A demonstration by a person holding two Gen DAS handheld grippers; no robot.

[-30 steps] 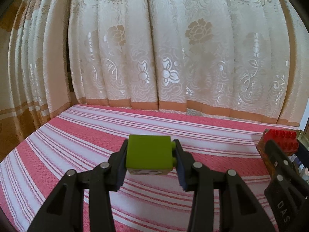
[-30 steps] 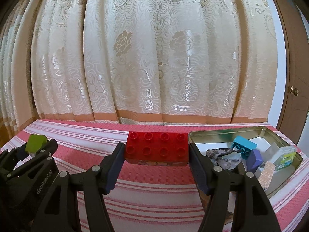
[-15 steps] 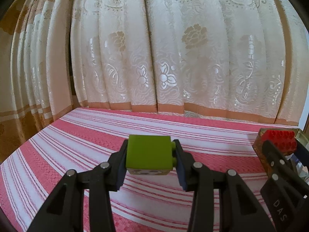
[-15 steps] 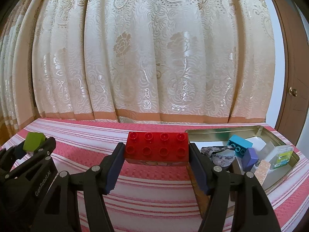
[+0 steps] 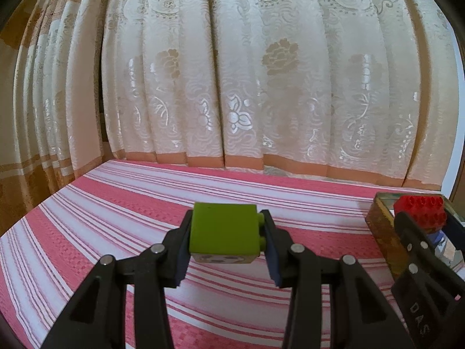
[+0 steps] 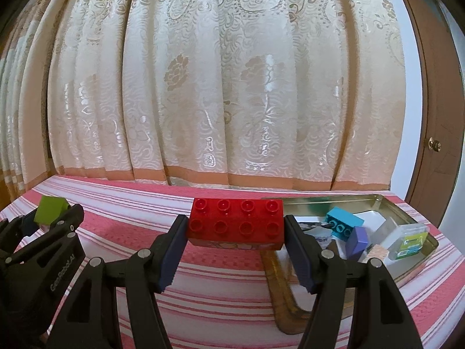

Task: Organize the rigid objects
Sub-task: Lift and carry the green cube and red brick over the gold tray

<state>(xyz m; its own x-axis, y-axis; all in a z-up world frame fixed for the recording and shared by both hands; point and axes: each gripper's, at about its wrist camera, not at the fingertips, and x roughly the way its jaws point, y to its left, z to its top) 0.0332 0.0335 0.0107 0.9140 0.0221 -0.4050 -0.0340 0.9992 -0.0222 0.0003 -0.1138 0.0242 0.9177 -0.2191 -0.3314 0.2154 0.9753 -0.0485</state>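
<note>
My left gripper (image 5: pixel 225 234) is shut on a lime green brick (image 5: pixel 223 228), held above the pink striped cloth (image 5: pixel 122 212). In the right wrist view that same green brick (image 6: pixel 49 210) shows at the far left. My right gripper (image 6: pixel 235 224) is shut on a red eight-stud brick (image 6: pixel 235 221), which hangs at the left edge of an open metal tin (image 6: pixel 386 202). From the left wrist view, the red brick (image 5: pixel 420 212) sits over the tin (image 5: pixel 380 218) at the far right.
The tin holds a cyan brick (image 6: pixel 343 222), a purple block (image 6: pixel 359 240), a clear plastic box (image 6: pixel 407 240) and other small pieces. A cream patterned curtain (image 6: pixel 232 87) hangs right behind the table. A brown door (image 6: pixel 433 116) stands at the right.
Both grippers have drifted right toward the tin with their bricks still gripped. The tin now lies closer under the red brick.
</note>
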